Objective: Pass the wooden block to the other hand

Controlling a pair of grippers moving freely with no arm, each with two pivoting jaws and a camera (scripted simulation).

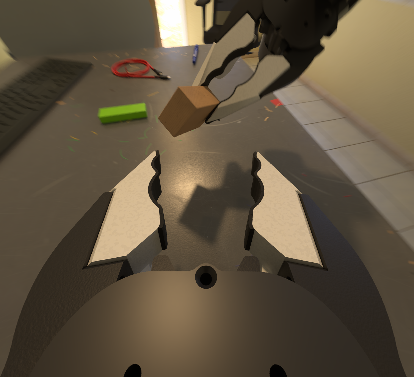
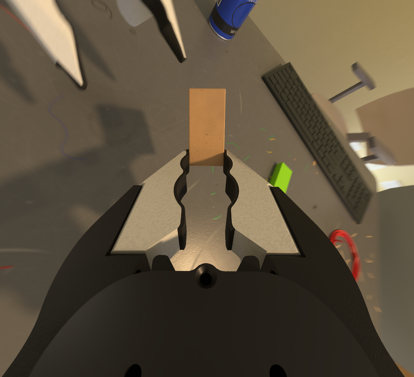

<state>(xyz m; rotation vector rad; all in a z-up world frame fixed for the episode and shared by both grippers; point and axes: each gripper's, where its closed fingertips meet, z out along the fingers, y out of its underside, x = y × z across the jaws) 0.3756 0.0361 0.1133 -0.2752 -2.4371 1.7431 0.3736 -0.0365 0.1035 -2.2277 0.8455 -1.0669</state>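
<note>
The wooden block is a tan oblong held by one end between the tips of my right gripper, which is shut on it above the table. In the left wrist view the same block hangs in the air in the right gripper, ahead of and above my left gripper. My left gripper is open and empty, jaws wide apart, a short gap short of the block. In the right wrist view the left gripper shows at top left, open, its fingers pointing toward the block.
A grey table carries a green block, a coiled red cable, a blue pen and a dark keyboard. A blue spray can stands near the table edge. The tiled floor lies to the right.
</note>
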